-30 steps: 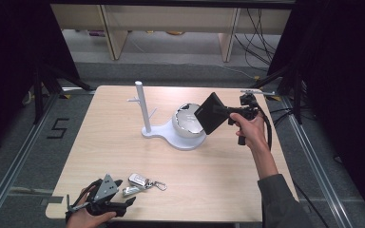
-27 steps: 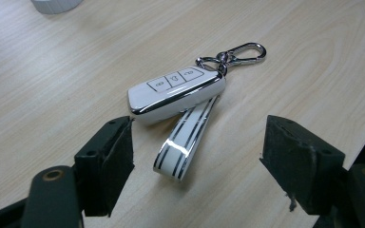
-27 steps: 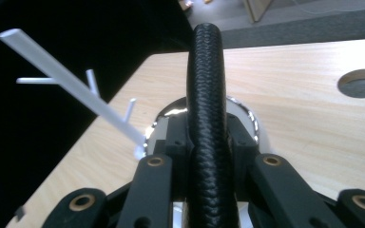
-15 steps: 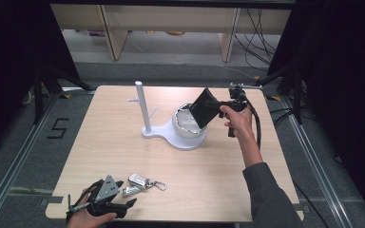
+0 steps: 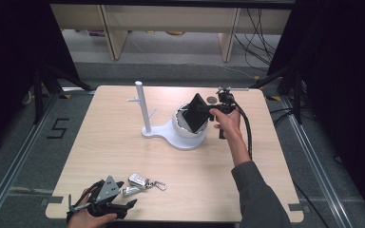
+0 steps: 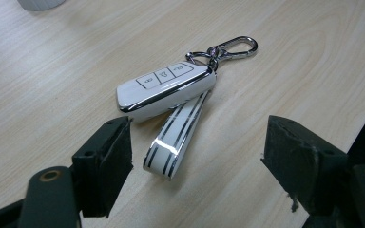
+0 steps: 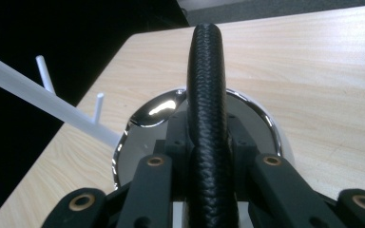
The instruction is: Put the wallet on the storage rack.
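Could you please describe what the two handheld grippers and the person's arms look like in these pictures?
Both grippers are black. The left gripper carries a grey three-cornered plate on top, and its jaws have blocky black pads with brass-coloured pivot rivets. The right gripper trails a thick black cable past the person's forearm, which wears a grey sleeve.

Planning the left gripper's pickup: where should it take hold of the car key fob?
Grip the key fob across its narrow width, coming straight down. It lies flat on the table, its long sides exposed; avoid the loose strap and clip.
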